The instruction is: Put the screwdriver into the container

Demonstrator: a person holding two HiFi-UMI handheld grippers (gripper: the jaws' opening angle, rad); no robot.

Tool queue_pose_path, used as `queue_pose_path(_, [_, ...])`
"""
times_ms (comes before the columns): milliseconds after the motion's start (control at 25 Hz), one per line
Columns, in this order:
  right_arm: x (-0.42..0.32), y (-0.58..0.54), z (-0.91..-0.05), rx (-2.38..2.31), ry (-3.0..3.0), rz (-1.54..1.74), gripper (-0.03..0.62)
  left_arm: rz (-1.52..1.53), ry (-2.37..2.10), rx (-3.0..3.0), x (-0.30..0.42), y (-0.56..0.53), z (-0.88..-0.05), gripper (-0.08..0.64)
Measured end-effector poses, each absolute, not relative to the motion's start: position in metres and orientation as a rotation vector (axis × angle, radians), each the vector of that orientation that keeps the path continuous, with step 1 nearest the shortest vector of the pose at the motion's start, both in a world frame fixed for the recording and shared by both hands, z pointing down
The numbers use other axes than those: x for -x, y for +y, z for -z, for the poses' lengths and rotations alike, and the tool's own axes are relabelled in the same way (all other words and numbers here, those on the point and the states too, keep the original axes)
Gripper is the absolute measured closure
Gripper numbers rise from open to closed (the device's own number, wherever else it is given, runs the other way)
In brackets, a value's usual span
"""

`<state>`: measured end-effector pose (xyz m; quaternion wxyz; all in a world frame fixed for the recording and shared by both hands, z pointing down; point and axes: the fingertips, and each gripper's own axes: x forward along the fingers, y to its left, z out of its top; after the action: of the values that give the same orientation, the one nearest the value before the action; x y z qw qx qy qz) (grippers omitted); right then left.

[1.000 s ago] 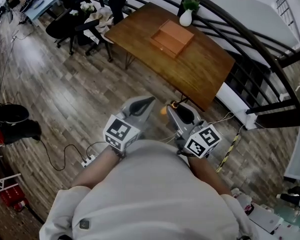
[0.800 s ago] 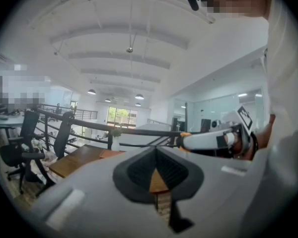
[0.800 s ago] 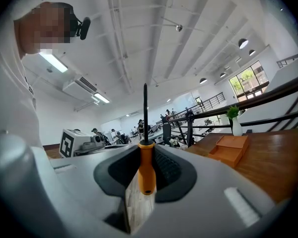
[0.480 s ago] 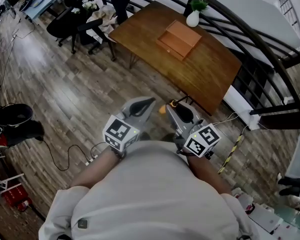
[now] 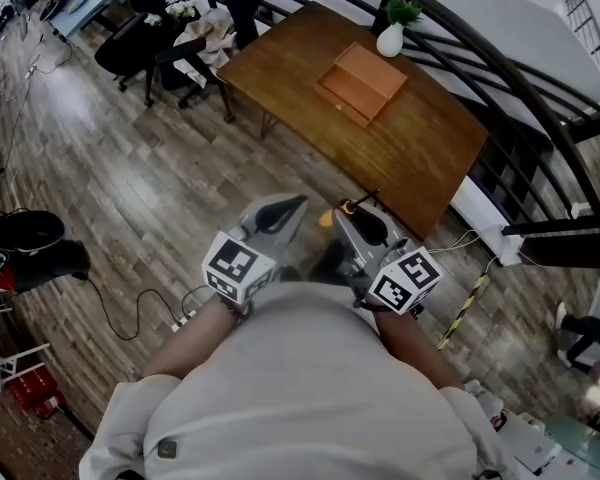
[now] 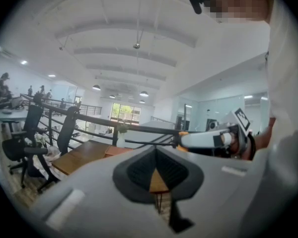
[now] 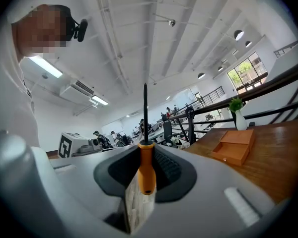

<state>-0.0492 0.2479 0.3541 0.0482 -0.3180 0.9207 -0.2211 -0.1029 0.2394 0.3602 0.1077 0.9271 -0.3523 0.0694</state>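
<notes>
Wood floor (image 5: 130,168), bench (image 5: 420,158) ahead with container (image 5: 360,80) on it.
Your right gripper (image 5: 348,216) pinches the screwdriver (image 7: 146,170) by its orange handle; your left gripper (image 5: 292,206) is pressed together, empty.

Orange-handled screwdriver (image 7: 147,167) upright, clamped in right gripper (image 7: 145,155); orange container (image 7: 236,145) on table (image 7: 283,175).

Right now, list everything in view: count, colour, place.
table: one, brown wood, beside the railing
container: one, orange-brown, on the table
vase: one, white, holding a green plant, at the table's far edge
chairs: two, black, beyond the table's left end
railing: one, black, along the table's right side
power strip: one, white, on the floor at left
screwdriver: one, orange handle, dark shaft, in the right gripper
left gripper: grey, shut, empty
right gripper: grey, shut on the screwdriver
</notes>
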Motion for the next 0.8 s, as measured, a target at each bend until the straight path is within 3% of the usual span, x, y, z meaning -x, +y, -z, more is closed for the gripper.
queue_pose_path(800, [0.005, 0.156, -0.354, 0.922, 2.840, 0.682, 0.508, -0.176, -1.097, -2.696, 0.060, 0.151, -0.361, 0.557])
